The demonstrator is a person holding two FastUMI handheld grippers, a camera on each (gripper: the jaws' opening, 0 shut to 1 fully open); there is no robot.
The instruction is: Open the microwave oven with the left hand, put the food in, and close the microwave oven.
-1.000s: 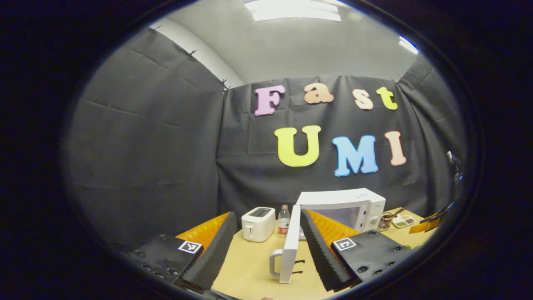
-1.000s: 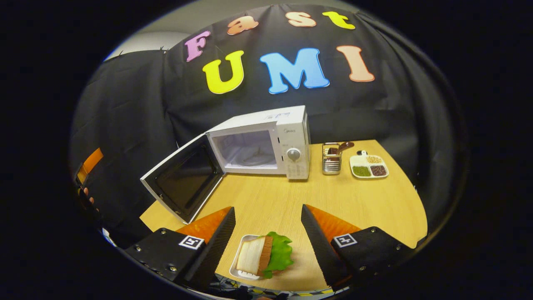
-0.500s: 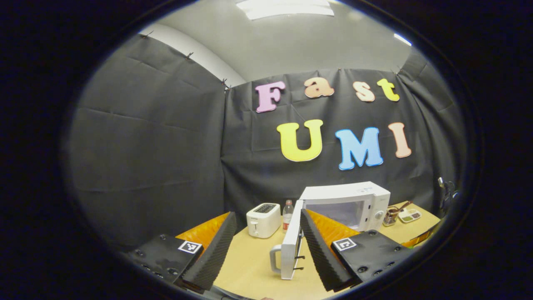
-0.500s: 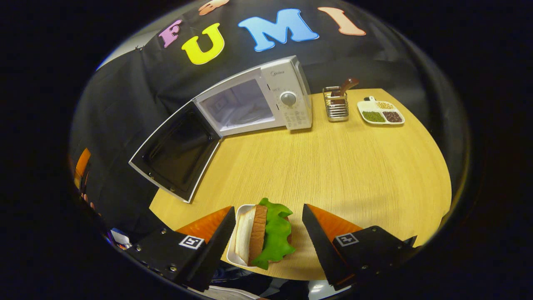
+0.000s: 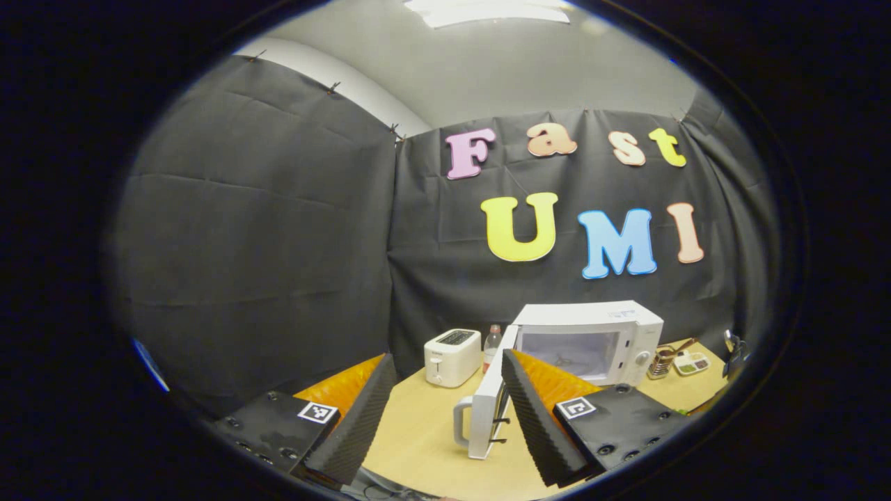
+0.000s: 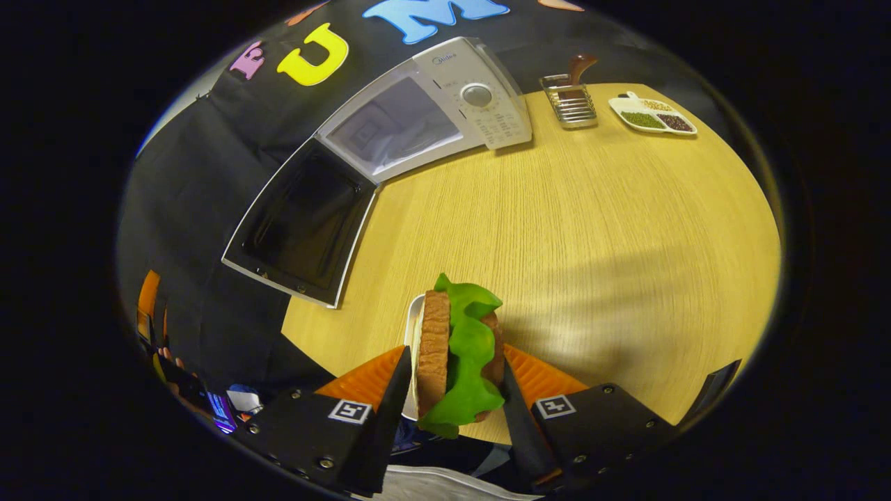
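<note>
The white microwave (image 5: pixel 588 337) stands at the back of the table with its door (image 5: pixel 487 410) swung wide open, handle toward me. My left gripper (image 5: pixel 445 356) hangs open in front of the door, apart from it, holding nothing. In the right gripper view the microwave (image 6: pixel 480 90) shows its bare cavity (image 6: pixel 397 129), and the open door (image 6: pixel 306 223) juts over the table's left edge. A sandwich (image 6: pixel 456 348) of bread and green lettuce sits on a small white tray at the table's front edge. My right gripper (image 6: pixel 454 358) is shut on the sandwich, one finger on each side.
A white toaster (image 5: pixel 452 356) and a small bottle (image 5: pixel 492 341) stand left of the microwave. A metal utensil holder (image 6: pixel 569 97) and a divided dish (image 6: pixel 651 115) of beans sit to its right. The wooden table (image 6: pixel 592 229) lies bare between sandwich and microwave.
My right gripper has come forward around the sandwich and its fingers have closed in on it. The left gripper has drifted slightly away from the open door, still open.
</note>
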